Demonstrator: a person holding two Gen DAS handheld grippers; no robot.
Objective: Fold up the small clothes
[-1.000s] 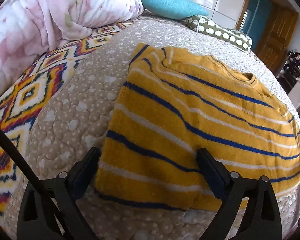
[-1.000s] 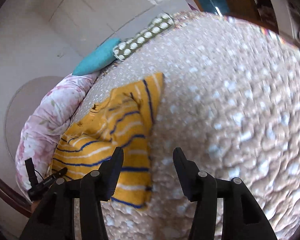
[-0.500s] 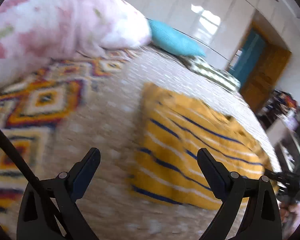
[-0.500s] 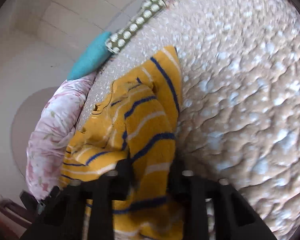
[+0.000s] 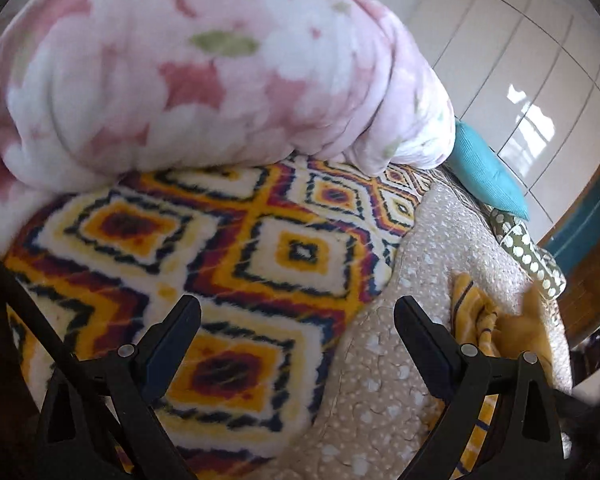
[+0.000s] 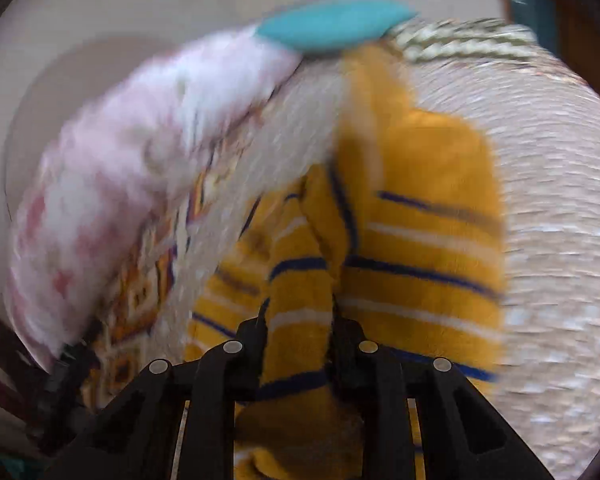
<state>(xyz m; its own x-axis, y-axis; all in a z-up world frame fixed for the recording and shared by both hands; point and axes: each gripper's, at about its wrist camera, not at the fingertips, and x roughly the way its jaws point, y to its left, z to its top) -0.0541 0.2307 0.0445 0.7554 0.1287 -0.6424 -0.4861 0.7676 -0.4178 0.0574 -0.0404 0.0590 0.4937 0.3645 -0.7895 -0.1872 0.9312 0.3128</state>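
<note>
A small yellow sweater (image 6: 412, 240) with blue and white stripes lies bunched on the beige quilted bed (image 6: 552, 220). My right gripper (image 6: 298, 332) is shut on a fold of the sweater near its hem and holds it lifted; the view is blurred. My left gripper (image 5: 296, 320) is open and empty above the patterned blanket, well left of the sweater. In the left wrist view the sweater (image 5: 484, 320) shows crumpled at the right, past the right finger (image 5: 424, 336).
A pink floral duvet (image 5: 204, 72) is heaped at the back left on a yellow diamond-patterned blanket (image 5: 228, 264). A teal pillow (image 5: 484, 172) and a green dotted pillow (image 5: 528, 252) lie at the head of the bed. White wardrobe doors (image 5: 520, 60) stand behind.
My right gripper has shut on the sweater and lifted a fold of it. My left gripper has swung left off the sweater to over the patterned blanket, still open.
</note>
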